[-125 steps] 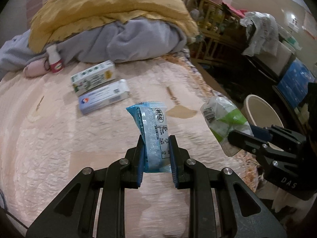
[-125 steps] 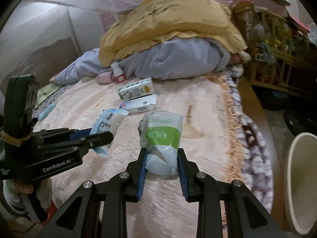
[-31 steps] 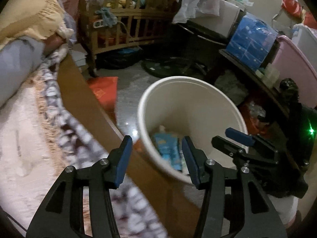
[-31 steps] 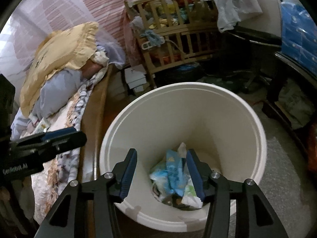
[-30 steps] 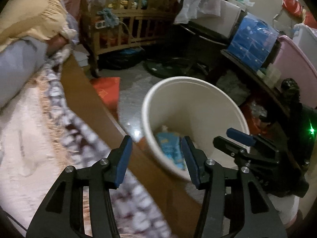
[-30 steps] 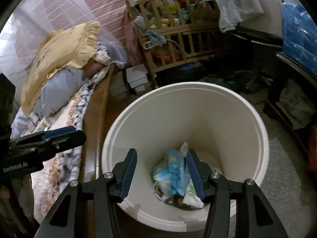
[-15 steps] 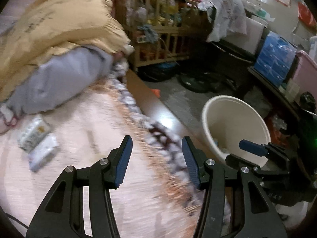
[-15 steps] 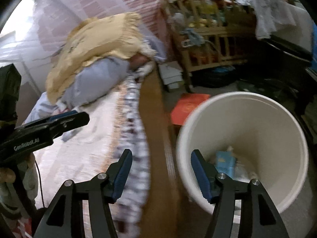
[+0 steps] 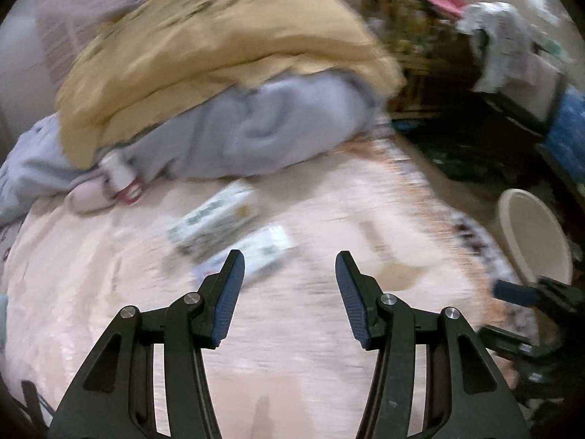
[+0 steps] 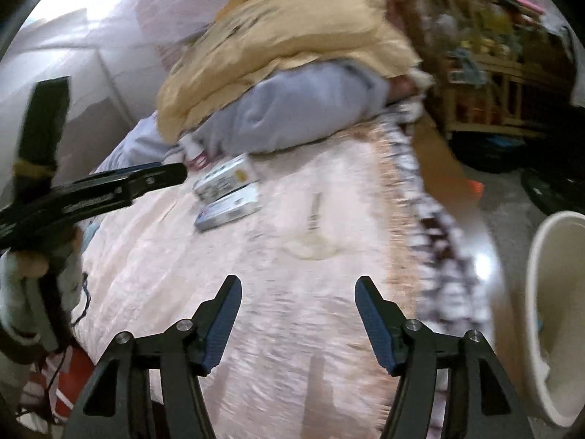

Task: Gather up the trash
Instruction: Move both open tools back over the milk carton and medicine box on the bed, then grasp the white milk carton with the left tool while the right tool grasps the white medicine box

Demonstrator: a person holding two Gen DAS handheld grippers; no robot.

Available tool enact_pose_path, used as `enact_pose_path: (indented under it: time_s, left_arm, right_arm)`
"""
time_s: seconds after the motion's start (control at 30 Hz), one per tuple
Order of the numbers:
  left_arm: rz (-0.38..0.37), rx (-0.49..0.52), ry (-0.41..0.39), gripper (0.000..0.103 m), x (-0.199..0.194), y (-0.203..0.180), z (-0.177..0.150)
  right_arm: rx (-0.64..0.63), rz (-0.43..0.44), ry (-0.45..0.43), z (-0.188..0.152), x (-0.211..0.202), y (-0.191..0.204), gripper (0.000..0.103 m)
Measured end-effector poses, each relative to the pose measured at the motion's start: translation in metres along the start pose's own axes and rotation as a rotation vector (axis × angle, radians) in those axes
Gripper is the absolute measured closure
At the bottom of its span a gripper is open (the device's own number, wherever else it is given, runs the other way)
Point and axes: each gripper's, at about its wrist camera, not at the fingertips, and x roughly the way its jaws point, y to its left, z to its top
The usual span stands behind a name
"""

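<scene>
left gripper [image 9: 289,294]: spread wide, holds nothing; you aim it at the near box [image 9: 256,252].
right gripper [image 10: 298,314]: spread too, empty.
far box [image 9: 214,221]: just behind, near the bedding.
bin [image 10: 555,329]: right of the bed.

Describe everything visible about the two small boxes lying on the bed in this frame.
Two flat rectangular cartons lie side by side, tilted, on the pale pink quilted bedspread, just in front of the grey bedding. The farther one is white with green print; the nearer box is white with a blue edge. They look like cardboard, closed and uncrushed, apparently touching along their long sides. Motion blur hides the print. Neither tool touches them; the left tool is open, its left fingertip overlapping the nearer box in view.
</scene>
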Motion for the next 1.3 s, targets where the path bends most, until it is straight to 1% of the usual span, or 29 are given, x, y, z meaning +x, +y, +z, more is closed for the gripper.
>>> enact_pose_path:
  time_s: [0.13, 0.3, 0.37, 0.43, 0.53, 0.6, 0.67, 0.77, 0.83, 0.9, 0.93, 1.0, 1.07, 1.13, 1.2, 1.27, 1.3]
  left_arm:
    - [0.049, -0.117, 0.057, 0.053, 0.047, 0.059, -0.012]
    - [0.047, -0.259, 0.068, 0.053, 0.087, 0.11, -0.022]
    - [0.024, -0.301, 0.078, 0.053, 0.104, 0.123, -0.024]
    - [-0.027, -0.326, 0.094, 0.053, 0.122, 0.129, -0.025]
    - [-0.143, -0.356, 0.1, 0.053, 0.139, 0.129, -0.027]
    - [-0.214, -0.365, 0.09, 0.052, 0.141, 0.121, -0.029]
    - [-0.312, -0.366, 0.117, 0.052, 0.141, 0.107, -0.032]
    - [-0.439, -0.32, 0.17, 0.052, 0.133, 0.074, -0.039]
    - [-0.49, -0.261, 0.19, 0.052, 0.121, 0.049, -0.044]
    - [-0.536, -0.225, 0.193, 0.052, 0.11, 0.035, -0.046]
    - [-0.556, -0.207, 0.187, 0.052, 0.104, 0.03, -0.047]
    - [-0.539, -0.18, 0.16, 0.052, 0.092, 0.03, -0.044]
    - [-0.481, -0.157, 0.123, 0.052, 0.08, 0.038, -0.04]
    - [-0.373, -0.128, 0.078, 0.051, 0.073, 0.051, -0.032]
    - [-0.269, -0.109, 0.038, 0.042, 0.069, 0.065, -0.024]
    - [-0.172, -0.082, -0.004, 0.036, 0.068, 0.079, -0.012]
    - [-0.136, -0.066, -0.019, 0.034, 0.069, 0.085, -0.008]
  right_arm:
    - [-0.038, 0.022, 0.036, -0.001, 0.021, 0.018, 0.041]
    - [-0.057, 0.033, 0.066, -0.001, 0.039, 0.022, 0.04]
    - [-0.059, 0.035, 0.07, 0.0, 0.044, 0.022, 0.039]
    - [-0.056, 0.036, 0.072, 0.002, 0.048, 0.02, 0.039]
    - [-0.046, 0.033, 0.071, 0.004, 0.053, 0.016, 0.039]
    - [-0.039, 0.024, 0.069, 0.005, 0.054, 0.012, 0.039]
    - [-0.029, 0.01, 0.064, 0.007, 0.053, 0.006, 0.039]
    - [-0.001, -0.014, 0.05, 0.013, 0.05, -0.004, 0.039]
    - [0.022, -0.028, 0.039, 0.018, 0.049, -0.01, 0.039]
    - [0.041, -0.038, 0.026, 0.023, 0.048, -0.012, 0.038]
    - [0.049, -0.044, 0.021, 0.025, 0.049, -0.013, 0.036]
    - [0.058, -0.053, 0.027, 0.03, 0.054, -0.009, 0.032]
    - [0.052, -0.046, 0.045, 0.034, 0.065, -0.002, 0.032]
    - [0.033, -0.047, 0.058, 0.041, 0.081, 0.009, 0.032]
    - [0.002, -0.047, 0.086, 0.05, 0.102, 0.024, 0.032]
    - [-0.021, -0.042, 0.114, 0.06, 0.126, 0.04, 0.032]
    - [-0.028, -0.037, 0.12, 0.064, 0.134, 0.046, 0.032]
